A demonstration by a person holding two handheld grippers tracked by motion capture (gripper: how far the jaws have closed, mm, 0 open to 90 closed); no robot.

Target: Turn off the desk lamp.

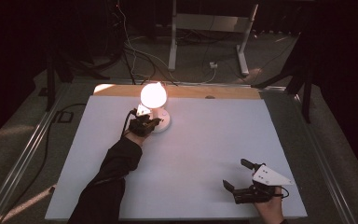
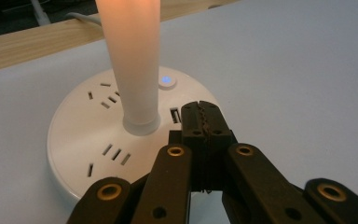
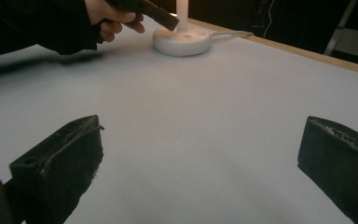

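A lit lamp with a glowing round bulb (image 1: 153, 94) stands on a round white base (image 1: 162, 120) near the table's far edge. In the left gripper view the base (image 2: 74, 140) carries socket slots and a small button lit blue (image 2: 166, 80) beside the glowing stem (image 2: 135, 60). My left gripper (image 1: 154, 122) hovers over the base, its jaws pressed together with nothing between them (image 2: 204, 116), the tips just short of the button. My right gripper (image 1: 237, 173) rests near the front right of the table, jaws wide apart and empty (image 3: 200, 154).
The white table top (image 1: 196, 149) has a wooden strip (image 1: 223, 92) along its far edge. Beyond it stand a white table frame (image 1: 209, 28) and loose cables (image 1: 135, 51) on the floor. The lamp's cord (image 3: 233, 33) runs off the far edge.
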